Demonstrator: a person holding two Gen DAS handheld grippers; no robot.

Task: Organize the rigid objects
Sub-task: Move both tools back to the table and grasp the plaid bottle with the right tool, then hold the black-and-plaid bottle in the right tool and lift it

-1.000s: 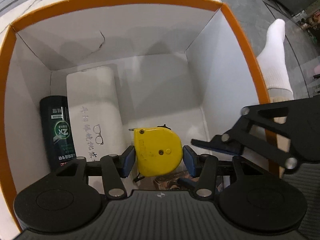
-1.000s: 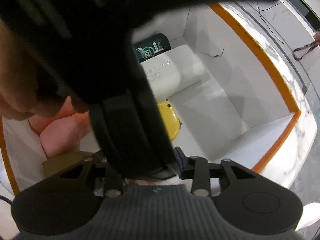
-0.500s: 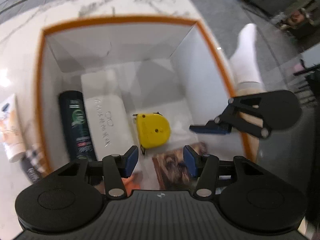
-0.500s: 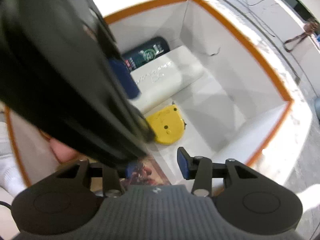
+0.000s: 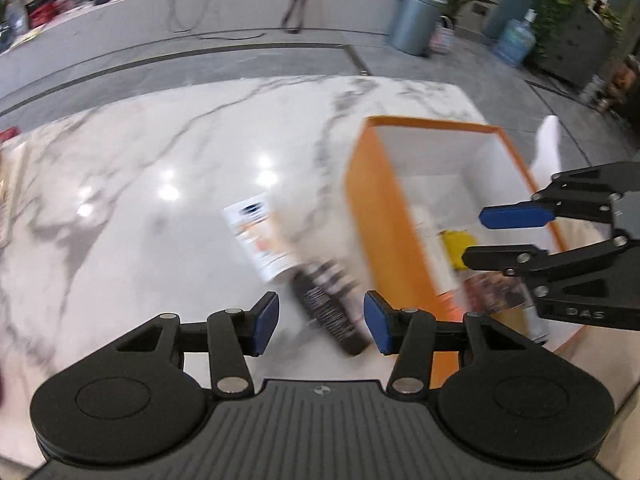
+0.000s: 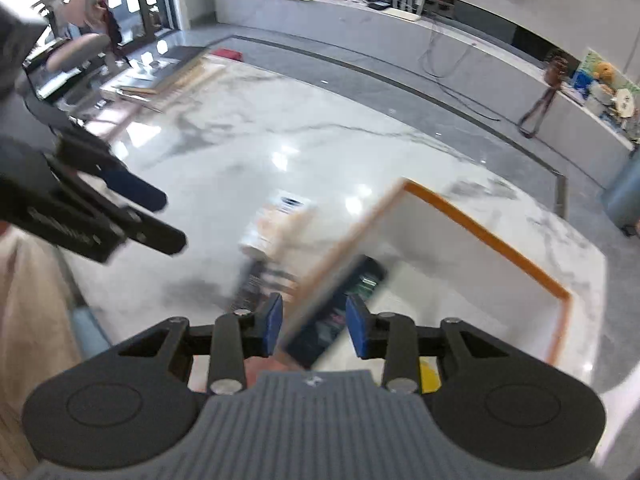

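both claws empty, half open: left claw (image 5: pixel 320 326) jaws just closing above dark ribbed hairbrush (image 5: pixel 328 312) on marble table (image 5: pixel 140 200), at 9 o'clock of orange-rimmed white box (image 5: pixel 372 216); likely next pick.

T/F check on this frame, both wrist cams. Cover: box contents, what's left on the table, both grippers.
1. The yellow tape measure lies inside the orange box. True.
2. The left gripper is clamped on the hairbrush. False: its jaws stand apart with nothing pressed between them; the brush lies on the marble table below.
3. A tube lies on the table outside the box, beside the brush. True.
4. The right gripper carries the dark bottle. False: its jaws are empty; the bottle lies in the box beneath them.
5. The box is shut with a lid. False: it is open-topped.
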